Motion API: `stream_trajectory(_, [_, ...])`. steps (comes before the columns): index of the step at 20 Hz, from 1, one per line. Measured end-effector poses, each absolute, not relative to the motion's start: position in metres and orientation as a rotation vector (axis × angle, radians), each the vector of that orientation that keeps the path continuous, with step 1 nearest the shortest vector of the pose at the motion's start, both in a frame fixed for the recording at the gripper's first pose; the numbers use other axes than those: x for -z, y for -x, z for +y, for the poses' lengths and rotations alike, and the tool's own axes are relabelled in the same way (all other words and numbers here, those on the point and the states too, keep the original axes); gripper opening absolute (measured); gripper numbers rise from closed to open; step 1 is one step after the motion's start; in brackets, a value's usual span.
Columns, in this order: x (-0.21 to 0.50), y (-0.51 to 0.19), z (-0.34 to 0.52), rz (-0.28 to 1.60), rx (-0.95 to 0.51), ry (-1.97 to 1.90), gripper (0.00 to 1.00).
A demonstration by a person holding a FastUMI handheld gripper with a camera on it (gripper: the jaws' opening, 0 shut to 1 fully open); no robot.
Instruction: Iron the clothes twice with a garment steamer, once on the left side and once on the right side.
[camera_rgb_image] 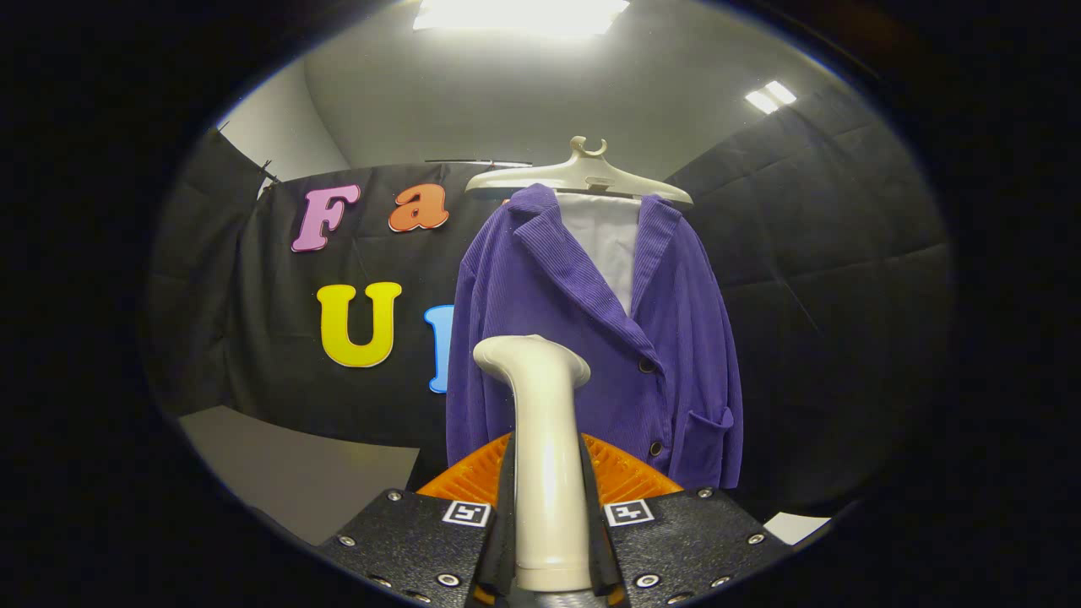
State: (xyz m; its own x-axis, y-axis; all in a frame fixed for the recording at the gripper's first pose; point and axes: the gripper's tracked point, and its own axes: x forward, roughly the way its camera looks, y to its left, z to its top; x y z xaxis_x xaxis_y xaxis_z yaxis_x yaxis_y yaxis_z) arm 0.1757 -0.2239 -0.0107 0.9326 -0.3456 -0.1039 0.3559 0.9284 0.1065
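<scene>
Steamer handle [547, 473], a pale plastic wand, stands upright between the fingers of the gripper [549, 540], which are closed on it from both sides; its bent head points forward at the garment. Just beyond hangs the purple corduroy jacket [583, 338], over a white lining, on a cream hanger [579, 173], with dark buttons and a patch pocket on its front. Behind it runs the black booth wall [811, 279].

Risks, as I judge them: the smooth wand could twist or slip in the grip, and pushing too hard could swing the jacket on its hanger, so a pass misses one side. No brand or label is readable on the steamer or jacket.
</scene>
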Motion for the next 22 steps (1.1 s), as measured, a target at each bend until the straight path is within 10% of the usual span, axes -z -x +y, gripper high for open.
stream_trajectory(22, [0.177,-0.125,-0.203,0.365,0.376,-0.188,0.35])
